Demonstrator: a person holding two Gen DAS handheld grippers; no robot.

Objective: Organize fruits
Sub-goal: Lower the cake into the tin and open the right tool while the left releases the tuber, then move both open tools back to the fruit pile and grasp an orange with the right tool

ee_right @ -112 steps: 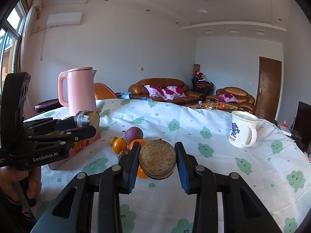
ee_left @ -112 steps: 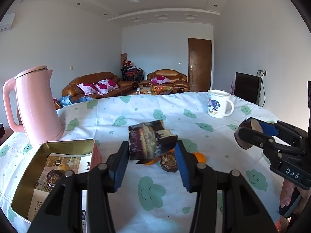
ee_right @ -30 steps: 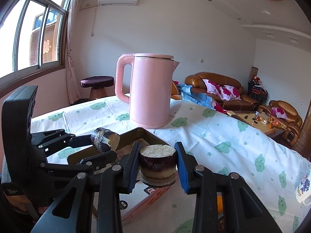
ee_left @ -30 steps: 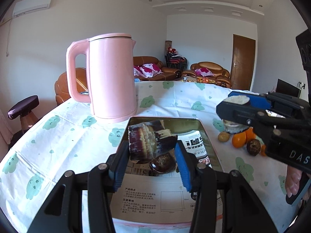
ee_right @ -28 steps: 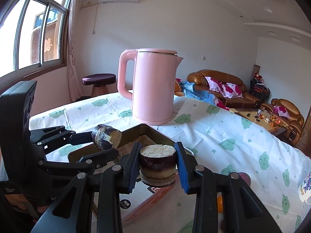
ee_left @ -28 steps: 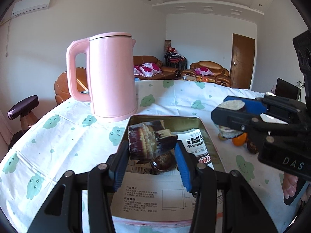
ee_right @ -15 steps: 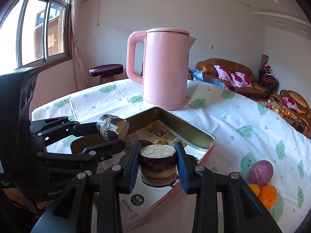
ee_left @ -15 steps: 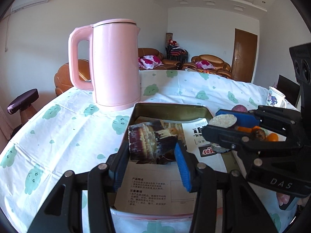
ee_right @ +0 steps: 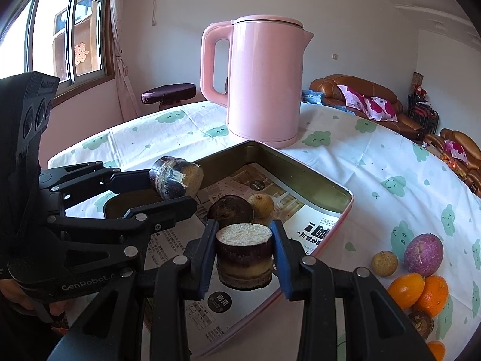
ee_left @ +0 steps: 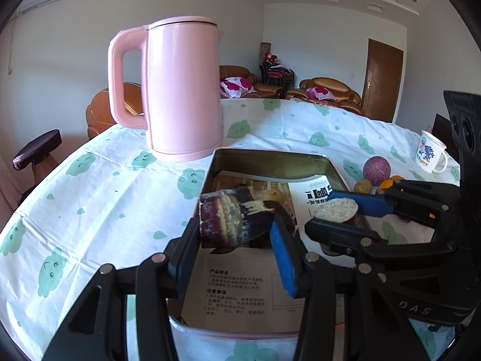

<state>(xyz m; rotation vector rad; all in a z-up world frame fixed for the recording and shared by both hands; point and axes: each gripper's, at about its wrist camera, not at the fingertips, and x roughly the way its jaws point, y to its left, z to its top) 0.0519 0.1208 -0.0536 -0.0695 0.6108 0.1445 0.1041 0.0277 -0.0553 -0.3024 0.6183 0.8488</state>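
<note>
Tin [ee_right: 315,191] holds printed paper [ee_right: 192,307], dark round fruit [ee_right: 230,207] and brown fruit [ee_right: 261,201].

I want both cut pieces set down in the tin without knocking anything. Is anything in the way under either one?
Partly. A dark round fruit and a small brown fruit already lie in the tin, just beyond the right gripper's piece. Under the left gripper's piece, only paper lining shows.
</note>
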